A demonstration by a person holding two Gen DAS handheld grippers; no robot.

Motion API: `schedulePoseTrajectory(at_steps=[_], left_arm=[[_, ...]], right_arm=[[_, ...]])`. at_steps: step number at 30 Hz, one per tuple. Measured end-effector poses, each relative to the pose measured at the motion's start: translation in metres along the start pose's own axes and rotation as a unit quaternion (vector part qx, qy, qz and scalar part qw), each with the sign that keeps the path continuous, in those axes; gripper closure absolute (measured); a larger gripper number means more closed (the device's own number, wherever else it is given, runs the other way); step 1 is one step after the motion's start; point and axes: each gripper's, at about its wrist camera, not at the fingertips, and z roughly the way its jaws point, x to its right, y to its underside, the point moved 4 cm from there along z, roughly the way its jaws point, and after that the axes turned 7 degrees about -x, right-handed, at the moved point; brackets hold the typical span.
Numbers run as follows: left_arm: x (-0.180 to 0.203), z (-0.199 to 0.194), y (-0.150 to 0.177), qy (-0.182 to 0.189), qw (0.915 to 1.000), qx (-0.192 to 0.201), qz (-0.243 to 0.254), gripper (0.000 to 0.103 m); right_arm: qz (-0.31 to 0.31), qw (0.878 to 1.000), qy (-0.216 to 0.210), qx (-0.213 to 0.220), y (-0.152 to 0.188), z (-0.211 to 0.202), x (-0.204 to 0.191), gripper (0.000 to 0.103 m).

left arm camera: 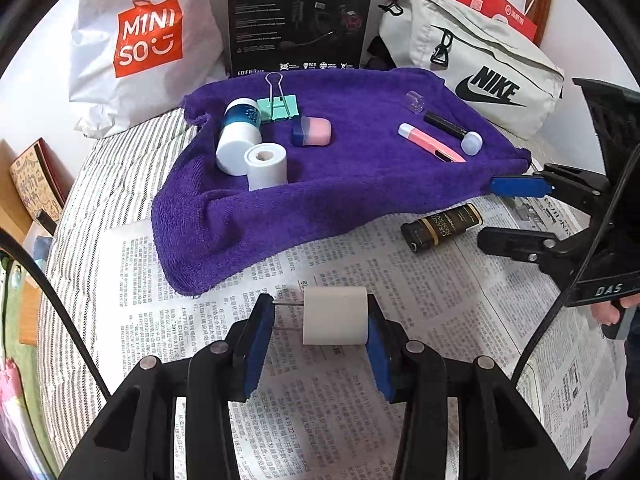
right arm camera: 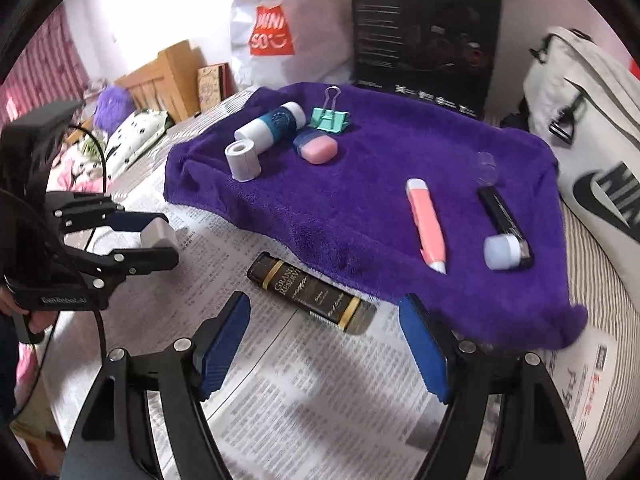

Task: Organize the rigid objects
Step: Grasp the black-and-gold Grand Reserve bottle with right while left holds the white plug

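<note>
My left gripper [left arm camera: 320, 320] is shut on a white plug adapter [left arm camera: 335, 316], its two metal prongs against the left pad, held above the newspaper [left arm camera: 400, 380]. The right wrist view shows the same gripper [right arm camera: 158, 240] and the adapter [right arm camera: 160, 232] at the left. My right gripper [right arm camera: 324, 344] stands open over the newspaper, nothing between its pads. A black and gold tube [right arm camera: 312, 294] lies just ahead of it, beside the towel's edge. The purple towel [right arm camera: 360, 200] holds a blue-white bottle [right arm camera: 272, 122], white roll [right arm camera: 243, 160], green binder clip [right arm camera: 330, 118], pink case [right arm camera: 318, 148], pink cutter [right arm camera: 426, 224] and a black white-capped stick [right arm camera: 504, 224].
Behind the towel stand a white Miniso bag [left arm camera: 140, 48], a black box [left arm camera: 300, 16] and a grey Nike bag [left arm camera: 472, 60]. A small clear cap [right arm camera: 486, 162] lies on the towel's far right. Striped bedding [left arm camera: 100, 168] shows at the left, and a cable [left arm camera: 60, 304] trails there.
</note>
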Motion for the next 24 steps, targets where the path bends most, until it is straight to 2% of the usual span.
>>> schedulePoseTrajectory(at_steps=[10, 12, 14, 17, 20, 24], left_arm=[[-0.006, 0.004, -0.001, 0.007, 0.9999, -0.002, -0.008, 0.061], [-0.005, 0.005, -0.002, 0.007, 0.9999, -0.002, -0.008, 0.061], [-0.004, 0.005, -0.003, 0.007, 1.0000, -0.001, -0.007, 0.061], [-0.001, 0.005, -0.004, 0.006, 1.0000, -0.002, -0.003, 0.061], [-0.001, 0.005, -0.004, 0.007, 1.0000, -0.001, -0.003, 0.061], [-0.002, 0.005, -0.005, 0.009, 0.9999, 0.001, -0.006, 0.061]], right_arm=[[-0.073, 0.997, -0.001, -0.018, -0.007, 0.021, -0.015, 0.028], [-0.087, 0.996, 0.007, -0.023, -0.005, 0.025, -0.018, 0.037], [-0.091, 0.995, 0.009, -0.032, -0.003, 0.028, -0.018, 0.053], [-0.088, 0.996, -0.006, -0.033, 0.000, 0.026, -0.019, 0.064], [-0.101, 0.994, -0.029, -0.043, 0.004, 0.022, -0.027, 0.067], [-0.110, 0.993, -0.014, -0.047, 0.003, 0.025, -0.033, 0.067]])
